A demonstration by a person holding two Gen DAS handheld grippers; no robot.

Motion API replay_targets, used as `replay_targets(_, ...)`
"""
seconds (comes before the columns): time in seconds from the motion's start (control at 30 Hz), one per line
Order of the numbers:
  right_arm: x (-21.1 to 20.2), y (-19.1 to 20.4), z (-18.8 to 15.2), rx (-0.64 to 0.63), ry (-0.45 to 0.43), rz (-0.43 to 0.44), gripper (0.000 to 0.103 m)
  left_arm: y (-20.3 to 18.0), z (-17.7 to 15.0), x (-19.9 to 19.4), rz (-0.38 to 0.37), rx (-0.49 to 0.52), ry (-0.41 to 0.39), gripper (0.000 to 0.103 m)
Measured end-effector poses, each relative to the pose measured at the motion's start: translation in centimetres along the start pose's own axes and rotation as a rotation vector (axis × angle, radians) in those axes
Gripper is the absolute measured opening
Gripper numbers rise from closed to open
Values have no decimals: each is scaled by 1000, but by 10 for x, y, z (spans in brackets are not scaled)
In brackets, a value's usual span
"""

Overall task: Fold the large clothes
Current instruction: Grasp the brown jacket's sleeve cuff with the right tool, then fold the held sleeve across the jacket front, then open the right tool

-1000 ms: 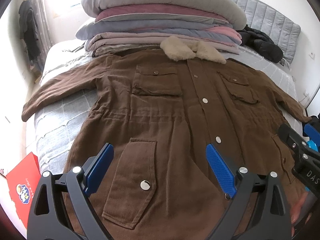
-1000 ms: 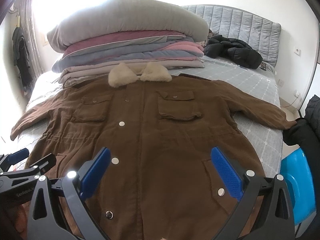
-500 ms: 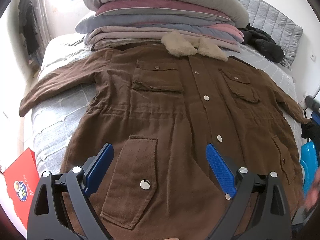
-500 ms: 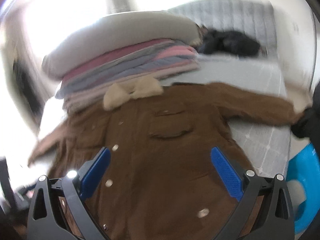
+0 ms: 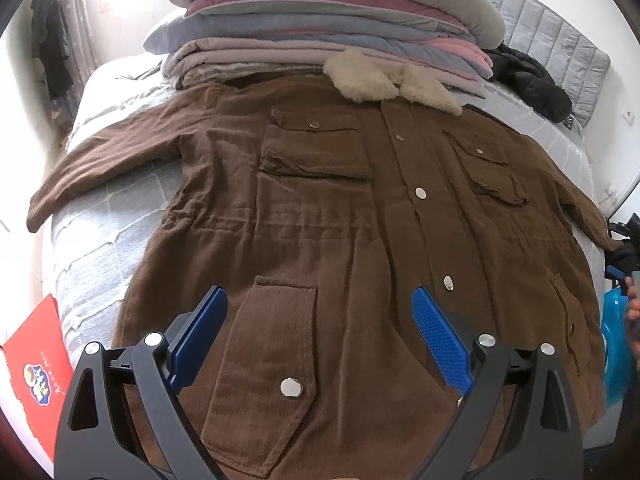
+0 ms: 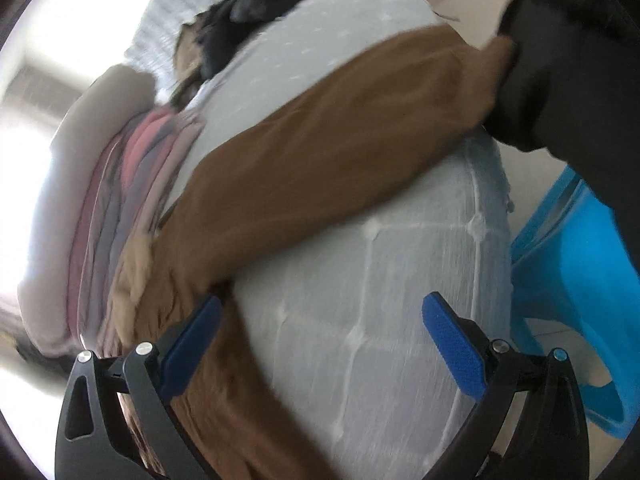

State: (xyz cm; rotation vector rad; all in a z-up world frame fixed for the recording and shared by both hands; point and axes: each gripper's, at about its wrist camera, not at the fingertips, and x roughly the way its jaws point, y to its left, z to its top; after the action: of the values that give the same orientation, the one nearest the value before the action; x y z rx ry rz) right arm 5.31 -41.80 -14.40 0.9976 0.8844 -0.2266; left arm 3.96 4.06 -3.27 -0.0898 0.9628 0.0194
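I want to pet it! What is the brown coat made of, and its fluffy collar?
The brown coat looks like corduroy: matte, with fine ribs on the pocket. Its collar looks like cream fleece or fake fur, fuzzy and clumpy. The snaps look like shiny metal.

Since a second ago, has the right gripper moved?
Yes. The right gripper has swung right toward the brown corduroy coat's sleeve; the folded bedding stack, once centred, now sits at the left edge, tilted.

A brown corduroy coat with a cream fleece collar and silver snaps fills the frame's centre over a pale grey quilted bedspread. Upper centre, stacked bedding runs grey, mauve, blue-grey and pink. A red box sits lower left; a bright blue stool at right.
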Motion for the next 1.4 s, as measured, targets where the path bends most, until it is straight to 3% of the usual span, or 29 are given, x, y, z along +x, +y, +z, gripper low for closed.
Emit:
replay_targets(0.1, 20, -20, 18, 91, -13, 34, 97, 0, 1, 7, -5, -1, 17, 90)
replay_targets(0.3, 33, -16, 62, 90, -101, 8, 97, -3, 2, 18, -6, 10, 43, 90)
replay_targets(0.43, 39, -25, 84, 169, -200, 41, 97, -8, 4, 30, 0, 19, 68, 90)
replay_targets(0.57, 41, -23, 97, 154, -276, 22, 95, -11, 4, 40, 8, 25, 87, 90)
replay_targets(0.6, 39, -22, 97, 140, -288, 12, 74, -12, 5, 43, 11, 27, 93, 90)
replay_targets(0.67, 40, -24, 100, 132, -295, -19, 9, -13, 5, 48, 13, 27, 103, 90)
replay_targets(0.73, 40, -33, 98, 159, -302, 28, 9, -12, 5, 50, 11, 19, 115, 90)
replay_targets(0.87, 25, -19, 98, 86, -375, 44, 8, -10, 4, 51, 16, 18, 117, 90)
replay_targets(1.07, -11, 45, 108, -49, -467, 87, 8, -4, 7, 44, 4, -5, 101, 90)
replay_targets(1.2, -34, 132, 102, -222, -513, 140, 8, 2, 9, 38, -8, -22, 90, 90)
replay_targets(1.3, -37, 206, 76, -383, -513, 196, 8, 8, 11, 31, -19, -42, 76, 90)
replay_targets(1.4, -25, 281, 24, -578, -481, 249, 8, 14, 12, 24, -27, -56, 64, 90)
